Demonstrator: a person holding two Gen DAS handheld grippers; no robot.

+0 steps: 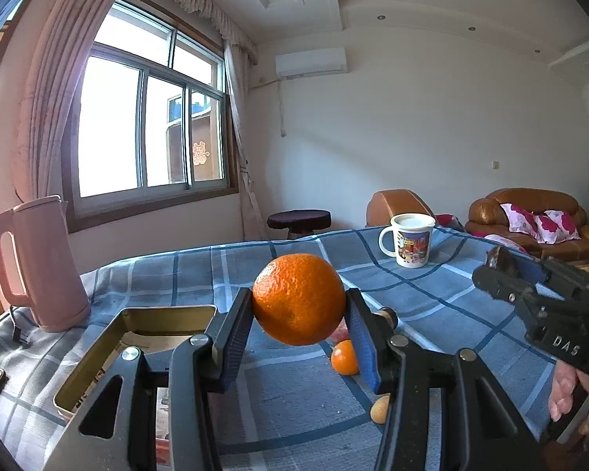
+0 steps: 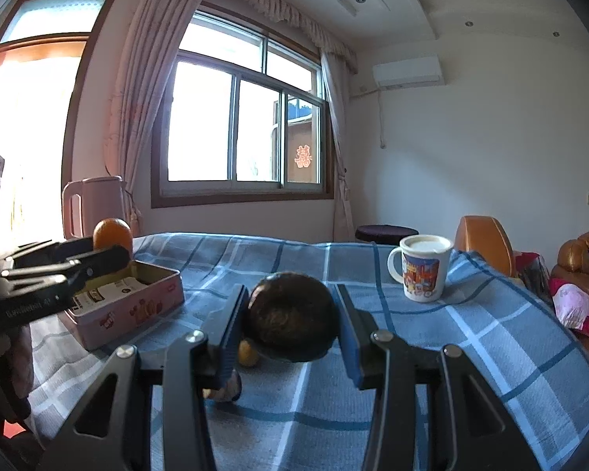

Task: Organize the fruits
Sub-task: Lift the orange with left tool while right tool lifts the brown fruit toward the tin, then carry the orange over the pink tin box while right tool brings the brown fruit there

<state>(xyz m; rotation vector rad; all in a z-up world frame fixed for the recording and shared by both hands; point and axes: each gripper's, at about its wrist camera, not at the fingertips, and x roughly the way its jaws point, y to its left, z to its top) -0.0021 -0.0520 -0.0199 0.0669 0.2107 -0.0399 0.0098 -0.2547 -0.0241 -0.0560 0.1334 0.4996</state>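
- The left gripper [image 1: 299, 316] clamps a large orange [image 1: 299, 299] between its pads, lifted above the checked tablecloth [image 1: 294, 400], with the open tin [image 1: 137, 333] just to its left — a shallow pinch on round peel could let it roll out short of the tin.
- A small orange [image 1: 344, 357] lies on the cloth below.
- The right gripper [image 2: 290, 327] is closed on a dark round fruit [image 2: 290, 316], near the mug [image 2: 422, 267]; a careless swing could tip it.
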